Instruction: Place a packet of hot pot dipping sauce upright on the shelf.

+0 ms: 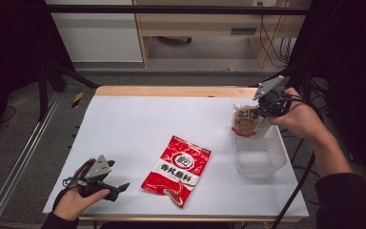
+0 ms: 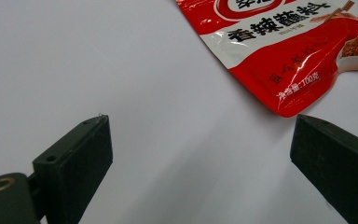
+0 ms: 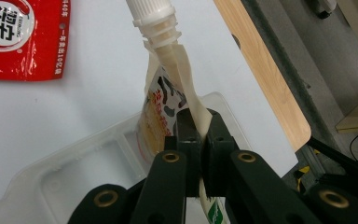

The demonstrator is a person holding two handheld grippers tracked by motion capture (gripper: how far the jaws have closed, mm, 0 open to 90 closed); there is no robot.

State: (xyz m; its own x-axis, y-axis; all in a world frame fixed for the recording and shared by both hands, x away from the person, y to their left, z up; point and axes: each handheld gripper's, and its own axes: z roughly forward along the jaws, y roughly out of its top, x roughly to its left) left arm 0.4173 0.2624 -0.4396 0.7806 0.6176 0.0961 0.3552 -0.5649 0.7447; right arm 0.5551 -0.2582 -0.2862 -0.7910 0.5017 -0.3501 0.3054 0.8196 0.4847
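Spout pouch [image 3: 168, 100] pinched in right tongs [image 3: 198, 122], above clear tub [image 1: 267, 155], left tongs [image 2: 200, 154] apart

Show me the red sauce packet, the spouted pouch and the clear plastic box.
red sauce packet [image 1: 176, 170], high view, middle of its printed face
spouted pouch [image 3: 154, 18], right gripper view, white spout
clear plastic box [image 1: 272, 162], high view, right wall

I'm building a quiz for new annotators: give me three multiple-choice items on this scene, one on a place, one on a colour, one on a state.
1. Where does the red packet lie?
A. In the clear tub
B. On the white table top
C. On the floor

2. What colour is the spout pouch's cap?
A. White
B. Blue
C. Black

3. How do the left gripper's jaws stand?
A. Shut on the packet
B. Shut on nothing
C. Open, holding nothing

Key: 1 B, it lies flat on the table top, beside the clear tub. 2 A, the spout pouch ends in a white cap. 3 C, the left gripper shows bare table between its jaws.
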